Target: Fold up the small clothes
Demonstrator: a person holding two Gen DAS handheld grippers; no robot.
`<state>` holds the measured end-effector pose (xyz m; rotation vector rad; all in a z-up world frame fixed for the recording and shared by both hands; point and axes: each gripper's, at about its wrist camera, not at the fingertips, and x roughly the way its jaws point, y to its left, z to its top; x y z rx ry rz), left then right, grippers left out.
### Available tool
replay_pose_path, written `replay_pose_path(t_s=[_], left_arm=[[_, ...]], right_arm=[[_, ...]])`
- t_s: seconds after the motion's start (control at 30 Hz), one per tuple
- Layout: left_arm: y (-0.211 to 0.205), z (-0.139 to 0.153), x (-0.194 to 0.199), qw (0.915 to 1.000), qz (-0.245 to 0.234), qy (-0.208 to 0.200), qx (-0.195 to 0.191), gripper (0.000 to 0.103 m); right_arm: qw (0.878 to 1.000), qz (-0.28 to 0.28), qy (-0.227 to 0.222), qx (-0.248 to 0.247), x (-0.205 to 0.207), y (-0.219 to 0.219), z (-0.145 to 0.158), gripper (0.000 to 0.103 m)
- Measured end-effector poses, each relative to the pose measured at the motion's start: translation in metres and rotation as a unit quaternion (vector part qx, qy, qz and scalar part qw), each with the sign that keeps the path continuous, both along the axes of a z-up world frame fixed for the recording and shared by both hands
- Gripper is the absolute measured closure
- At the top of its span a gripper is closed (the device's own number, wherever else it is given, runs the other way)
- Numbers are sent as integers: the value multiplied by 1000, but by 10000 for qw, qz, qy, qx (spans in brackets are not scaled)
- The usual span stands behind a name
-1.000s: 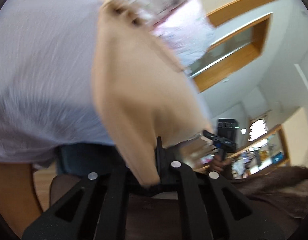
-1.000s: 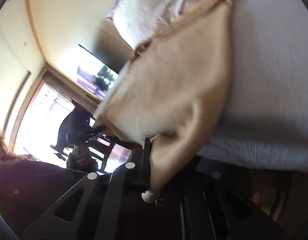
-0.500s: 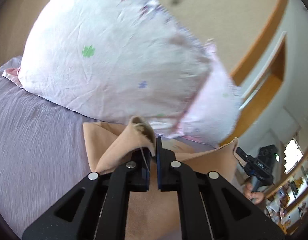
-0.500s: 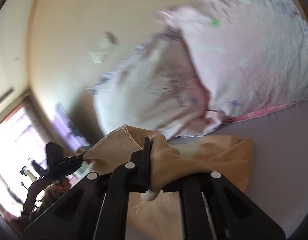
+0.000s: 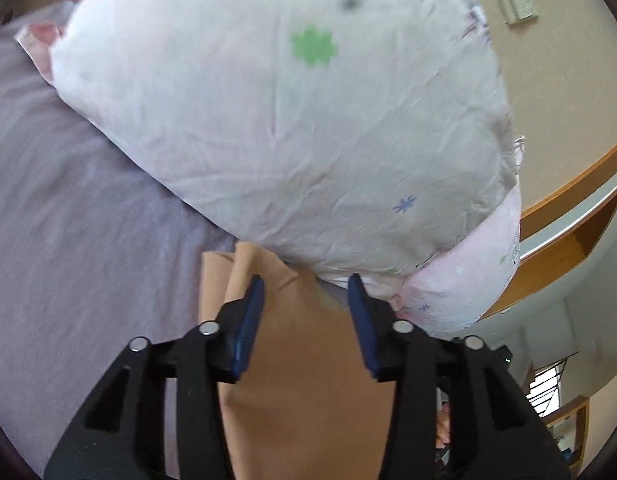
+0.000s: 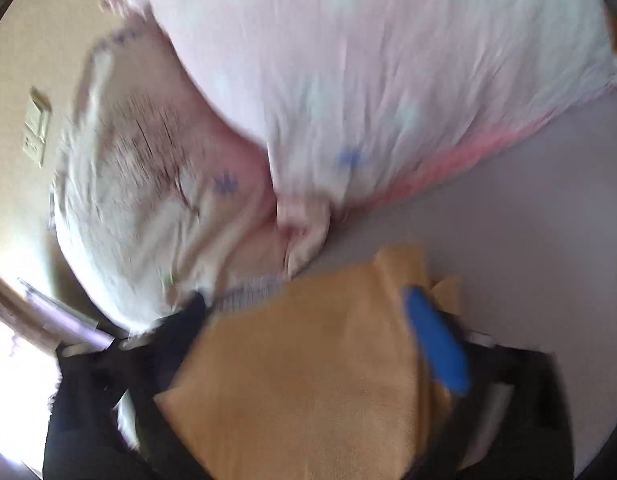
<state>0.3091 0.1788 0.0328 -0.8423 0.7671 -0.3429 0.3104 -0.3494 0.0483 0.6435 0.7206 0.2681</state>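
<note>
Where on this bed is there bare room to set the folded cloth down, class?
Bare lavender sheet lies open left of the tan cloth and below the floral pillow. In the right wrist view, sheet is also free right of the cloth. It is crowded where the cloth's far edge meets the pillow.

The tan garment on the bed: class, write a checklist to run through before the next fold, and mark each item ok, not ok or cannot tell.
1. Left gripper open, clear of cloth: ok.
2. Right gripper open: ok, though blurred.
3. Tan garment lying on the lilac sheet: ok.
4. Garment edges flat: not ok, a fold is bunched at the far left corner.
5. Garment clear of the pillow: not ok, its far edge lies against it.
6. Near hem aligned: cannot tell.
</note>
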Motion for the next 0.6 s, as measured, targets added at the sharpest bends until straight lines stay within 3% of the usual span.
replay_pose_path(t_s=[0.03,0.17,0.27,0.33,0.4,0.5,0.57,0.6], left_arm=[[2,2,-7,9999,-20,0,115,53],[-4,-2,-37,9980,-406,221,436,49],[-15,-15,-48,9947,-701,496,567,48],[-29,-37,-49,9913,-831,725,720,48],[-41,-48,-47,9888,-913,908,756,47],[-48,-47,-46,9896,-849,868,775,44],[-49,-51,-45,9908,-726,1003,549,58],[-50,-54,-43,9907,-694,1109,382,82]], right_arm=[[9998,138,-77,136,-5,-1,2,1],[9960,738,483,165,-25,12,-14,1],[9892,881,1052,-518,-19,35,-39,1],[9909,889,737,-693,-30,40,-35,1],[9938,991,490,-72,-36,31,-34,1],[9935,888,96,703,-46,7,-36,1],[9934,687,92,914,-50,-10,-40,1],[9926,601,81,1049,-49,-17,-41,1]])
